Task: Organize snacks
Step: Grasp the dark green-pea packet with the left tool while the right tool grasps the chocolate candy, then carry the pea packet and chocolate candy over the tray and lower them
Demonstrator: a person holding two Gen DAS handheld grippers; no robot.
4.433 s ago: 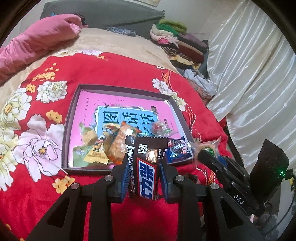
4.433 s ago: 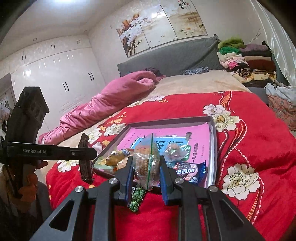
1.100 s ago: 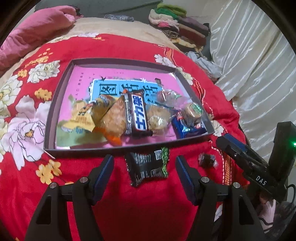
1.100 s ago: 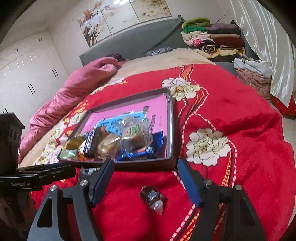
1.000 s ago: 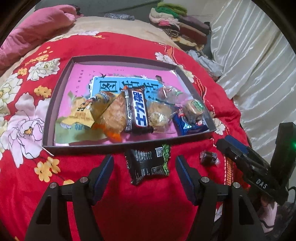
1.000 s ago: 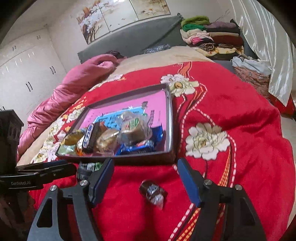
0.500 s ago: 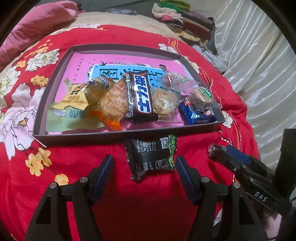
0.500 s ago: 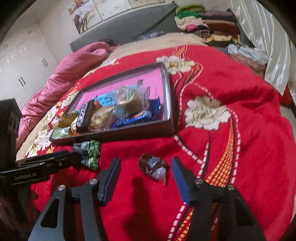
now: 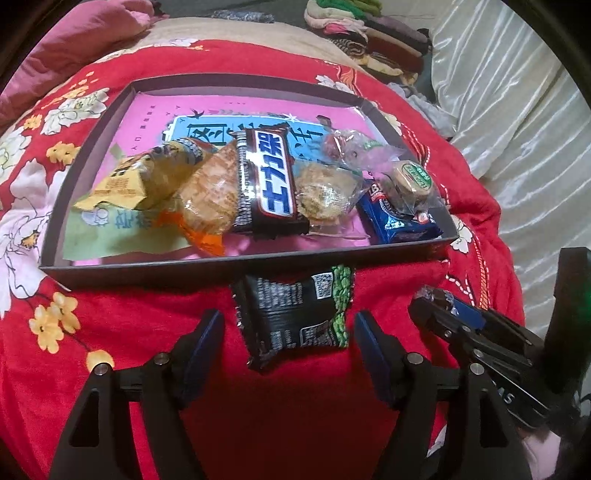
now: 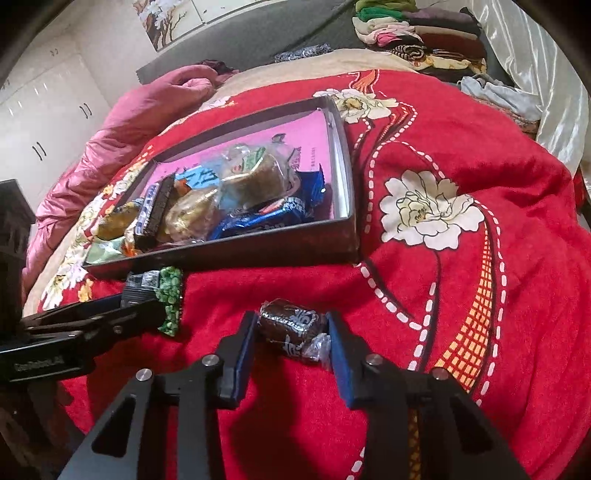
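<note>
A dark tray [image 9: 155,271] with a pink lining lies on the red flowered blanket and holds several snacks, among them a black chocolate bar [image 9: 267,181] and a blue cookie pack [image 9: 399,218]. My left gripper [image 9: 290,334] is open, its fingers either side of a black and green snack pack [image 9: 295,314] lying just in front of the tray. My right gripper [image 10: 290,332] is open, its pads [image 10: 245,339] close on both sides of a small dark wrapped candy [image 10: 291,328] on the blanket. The tray [image 10: 258,247] and the pack [image 10: 170,291] also show in the right wrist view.
A pink quilt [image 10: 147,107] lies at the bed's far left. Folded clothes [image 10: 413,29] are stacked at the far right by a white curtain [image 9: 517,110]. The right gripper's body [image 9: 480,343] shows at the right of the left wrist view.
Both grippers let go of their snacks into the tray earlier. Over the last second both have moved down and forward; the right gripper's jaws have narrowed around the dark candy.
</note>
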